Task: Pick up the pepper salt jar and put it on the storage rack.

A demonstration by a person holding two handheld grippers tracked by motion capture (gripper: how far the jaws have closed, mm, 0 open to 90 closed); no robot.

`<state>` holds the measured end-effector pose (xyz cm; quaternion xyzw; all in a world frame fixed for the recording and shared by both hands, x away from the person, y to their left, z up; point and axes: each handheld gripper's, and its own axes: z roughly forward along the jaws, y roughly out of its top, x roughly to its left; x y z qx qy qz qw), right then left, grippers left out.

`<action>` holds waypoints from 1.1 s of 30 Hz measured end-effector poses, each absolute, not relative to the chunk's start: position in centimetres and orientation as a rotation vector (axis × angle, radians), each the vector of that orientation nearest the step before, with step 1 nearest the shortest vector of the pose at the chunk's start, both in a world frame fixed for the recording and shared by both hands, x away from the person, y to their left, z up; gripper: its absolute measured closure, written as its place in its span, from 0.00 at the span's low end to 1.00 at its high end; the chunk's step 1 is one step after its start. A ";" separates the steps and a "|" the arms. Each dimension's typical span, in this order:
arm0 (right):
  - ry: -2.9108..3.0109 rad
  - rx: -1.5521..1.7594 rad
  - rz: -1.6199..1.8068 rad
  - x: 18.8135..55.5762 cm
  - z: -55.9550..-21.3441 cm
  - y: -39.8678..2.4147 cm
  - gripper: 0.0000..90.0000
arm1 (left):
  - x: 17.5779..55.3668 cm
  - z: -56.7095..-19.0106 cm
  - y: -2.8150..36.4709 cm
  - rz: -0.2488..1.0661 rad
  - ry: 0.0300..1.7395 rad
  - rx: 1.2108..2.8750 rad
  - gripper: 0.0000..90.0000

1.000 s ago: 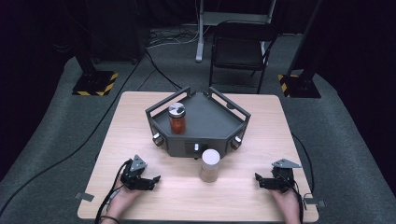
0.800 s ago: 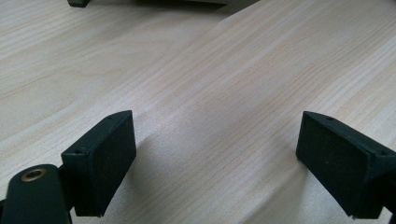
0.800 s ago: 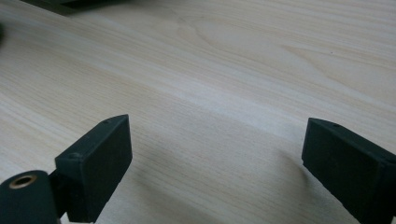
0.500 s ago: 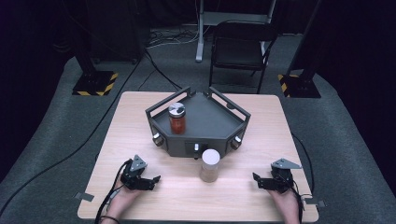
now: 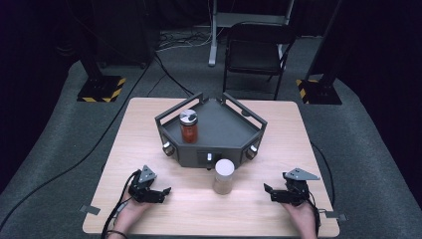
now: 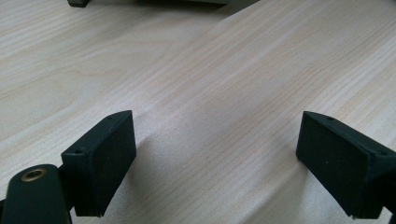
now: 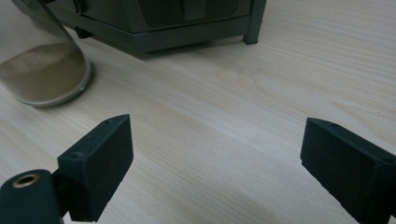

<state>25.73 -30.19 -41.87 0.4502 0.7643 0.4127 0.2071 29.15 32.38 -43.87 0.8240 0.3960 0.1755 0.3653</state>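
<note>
Wooden and pale, the table holds a dark tray with low walls in the middle. One jar with red stuff and a shiny lid stands upright inside the tray, near its left side. The other jar has a pale lid and sandy powder in it, and it stands on the bare table just in front of the tray, touching nothing. The left tongs rest low by the near edge of the table, well apart from this jar, and their two black jaws stand wide apart with only wood between them. The right tongs sit on the other side, and their jaws are wide apart too, with nothing in them. In the right gripper view the sandy jar shows ahead and off to the left of the jaws, not between them. So it looks like the job is about half done: one jar seems to be in the tray already. The sandy jar is not yet grabbed, and it would likely need a reach, a squeeze, a lift and a set-down in the tray.
</note>
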 end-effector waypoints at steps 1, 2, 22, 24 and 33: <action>2.131 1.247 1.152 25.7 -41.8 -30.1 0.10 | 29.2 -43.8 32.4 0.452 1.017 2.121 0.13; 2.135 1.240 1.156 25.7 -41.8 -30.1 0.10 | 29.2 -43.9 32.4 0.451 1.019 2.120 0.13; 2.185 1.105 1.228 25.5 -40.5 -28.5 0.10 | 29.1 -43.8 32.3 0.455 1.020 2.121 0.13; 2.191 1.094 1.233 25.6 -40.4 -28.3 0.10 | 29.1 -43.8 32.3 0.455 1.020 2.121 0.13; 2.210 1.063 1.307 26.1 -40.2 -27.9 0.10 | 29.1 -43.8 32.3 0.455 1.020 2.121 0.13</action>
